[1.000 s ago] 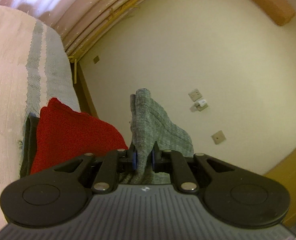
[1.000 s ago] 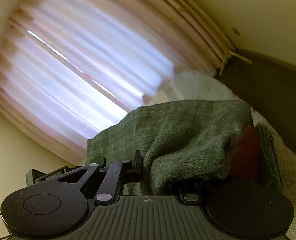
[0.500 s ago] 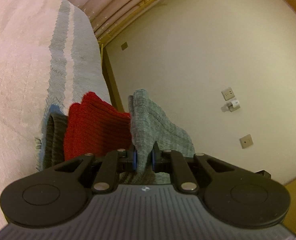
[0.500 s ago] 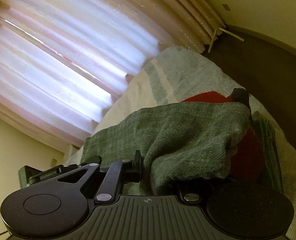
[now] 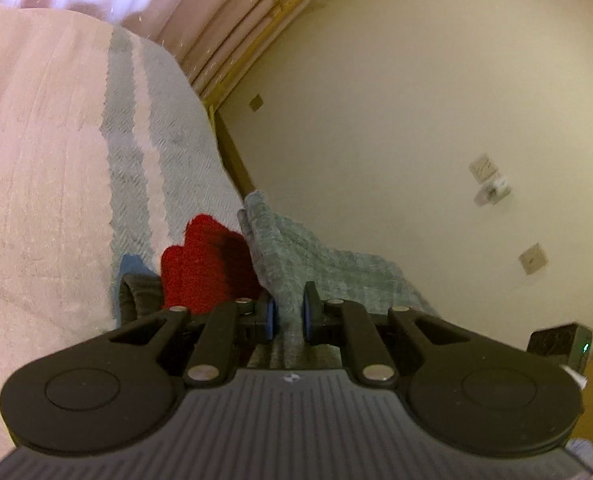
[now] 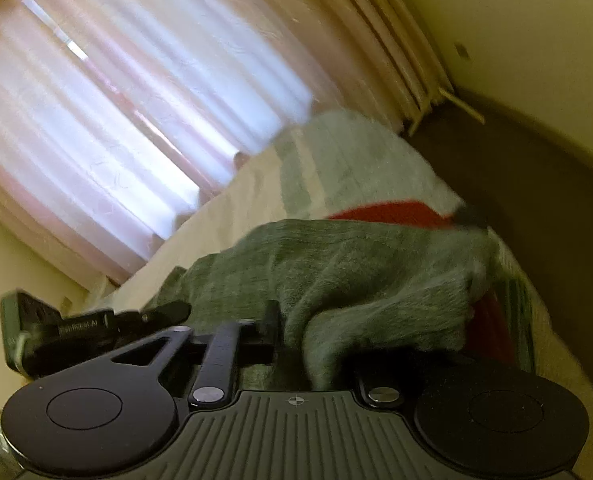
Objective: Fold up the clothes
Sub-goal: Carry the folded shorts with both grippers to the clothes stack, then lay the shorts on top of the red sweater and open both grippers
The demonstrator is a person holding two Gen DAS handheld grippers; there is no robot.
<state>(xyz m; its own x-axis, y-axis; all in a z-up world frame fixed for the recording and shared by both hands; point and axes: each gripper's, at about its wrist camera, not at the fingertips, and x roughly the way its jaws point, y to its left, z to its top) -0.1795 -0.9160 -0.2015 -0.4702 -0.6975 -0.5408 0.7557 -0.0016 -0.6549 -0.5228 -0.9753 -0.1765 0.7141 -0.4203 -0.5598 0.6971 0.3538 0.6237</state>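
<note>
Left fingers [image 5: 287,316] pinching grey knit garment [image 5: 316,264], right fingers [image 6: 312,340] just spreading, garment draped between.

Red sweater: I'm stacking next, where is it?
Left wrist view: the red sweater lies folded on the bed, between a dark garment and the held grey garment.

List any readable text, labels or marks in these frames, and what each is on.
White lettering on the black device left of the right gripper: blurred, maybe ends "AI", unreadable.
Small crosshair marks on both gripper bodies: symbols, no words.
Wall plates: no legible text.
</note>
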